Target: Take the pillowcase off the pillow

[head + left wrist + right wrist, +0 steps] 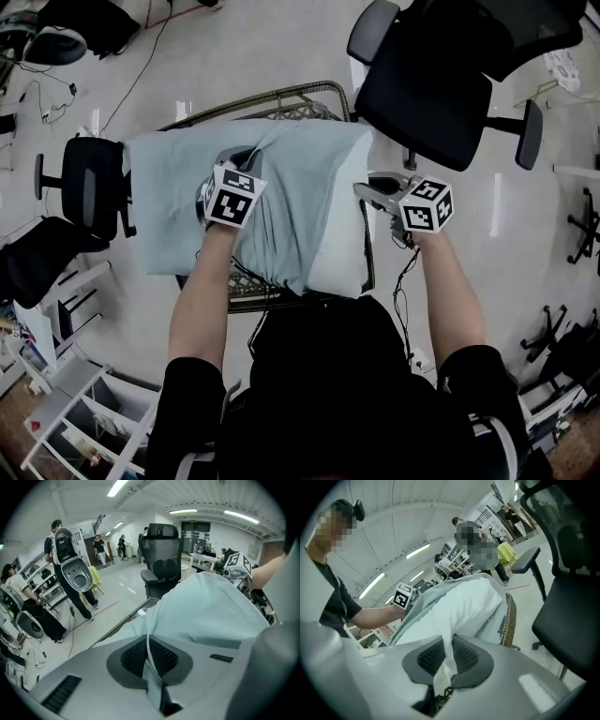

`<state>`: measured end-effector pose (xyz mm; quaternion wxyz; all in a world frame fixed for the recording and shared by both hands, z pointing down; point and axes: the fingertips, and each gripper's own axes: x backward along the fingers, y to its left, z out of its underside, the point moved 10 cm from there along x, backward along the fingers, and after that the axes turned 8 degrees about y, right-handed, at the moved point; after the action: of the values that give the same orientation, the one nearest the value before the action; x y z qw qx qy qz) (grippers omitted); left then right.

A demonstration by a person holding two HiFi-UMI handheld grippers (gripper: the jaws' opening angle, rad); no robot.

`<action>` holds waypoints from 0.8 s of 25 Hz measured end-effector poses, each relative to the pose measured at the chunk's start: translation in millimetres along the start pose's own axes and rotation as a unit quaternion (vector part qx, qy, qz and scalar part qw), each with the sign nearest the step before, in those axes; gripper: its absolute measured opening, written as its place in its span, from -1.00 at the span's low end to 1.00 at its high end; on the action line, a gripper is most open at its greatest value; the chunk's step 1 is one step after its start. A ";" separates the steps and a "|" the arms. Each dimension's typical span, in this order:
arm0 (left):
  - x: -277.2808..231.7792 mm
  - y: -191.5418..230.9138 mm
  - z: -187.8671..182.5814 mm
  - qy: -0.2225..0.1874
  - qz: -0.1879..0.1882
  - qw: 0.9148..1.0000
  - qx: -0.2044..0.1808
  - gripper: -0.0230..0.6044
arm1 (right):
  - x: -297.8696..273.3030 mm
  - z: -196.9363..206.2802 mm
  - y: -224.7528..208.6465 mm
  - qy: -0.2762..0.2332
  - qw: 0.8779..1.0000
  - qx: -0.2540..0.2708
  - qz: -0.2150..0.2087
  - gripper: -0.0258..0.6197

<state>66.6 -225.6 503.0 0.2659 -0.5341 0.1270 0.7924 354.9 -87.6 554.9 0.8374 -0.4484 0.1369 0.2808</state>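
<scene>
A pillow lies across a wicker chair [302,97]. Its light blue pillowcase [178,178] covers the left and middle, and the white pillow [339,255] shows bare at the right end. My left gripper [236,157] rests on top of the pillow, shut on a fold of the pillowcase [206,606]; the blue cloth runs between its pads [149,654]. My right gripper [362,191] is at the pillow's right end, shut on a pinch of white pillow fabric [459,606], which passes between its pads [448,657]. The pillowcase's edge [423,601] lies bunched just left of that bare part.
A black office chair [441,75] stands at the upper right, close to my right gripper. Another dark chair [89,183] is by the pillow's left end. White shelving [75,412] sits at the lower left. Cables trail over the floor. Several people [61,550] stand further off.
</scene>
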 end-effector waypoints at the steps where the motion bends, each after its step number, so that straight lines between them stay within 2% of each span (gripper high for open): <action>1: 5.8 2.7 5.1 0.000 -0.007 1.000 0.002 -0.91 | 4.0 1.6 5.2 -0.003 1.000 0.001 -0.008 -0.78; 4: 21.7 11.1 21.7 -0.001 -0.023 1.000 0.020 -0.91 | 13.6 7.5 17.5 -0.013 1.000 0.004 -0.017 -0.78; 7: 37.4 21.5 39.0 -0.005 -0.035 0.998 0.054 -0.91 | 19.5 14.6 26.7 -0.025 0.999 0.007 -0.027 -0.78; 10: 54.1 10.4 42.1 -0.019 -0.020 0.998 0.059 -0.91 | 25.0 20.0 44.4 -0.014 0.999 0.043 -0.027 -0.79; 12: 68.5 -6.1 31.1 -0.032 -0.008 0.999 0.036 -0.89 | 29.3 22.3 63.4 0.002 0.996 0.086 -0.025 -0.79; 14: 81.5 -22.1 11.2 -0.060 -0.006 0.998 -0.001 -0.63 | 34.2 24.0 82.5 0.015 0.991 0.128 -0.027 -0.78; 17: 86.0 -42.7 -25.1 -0.105 0.016 0.993 -0.052 -0.43 | 42.1 26.7 106.3 0.018 0.985 0.170 -0.030 -0.78; 20: 69.3 -58.4 -50.6 -0.081 0.042 0.991 -0.099 -0.34 | 50.2 32.3 123.1 0.021 0.980 0.196 -0.035 -0.78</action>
<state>118.5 -182.1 424.4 0.1874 -0.4859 0.0483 0.8523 321.6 10.7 465.9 0.9154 -0.2861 0.1909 0.2092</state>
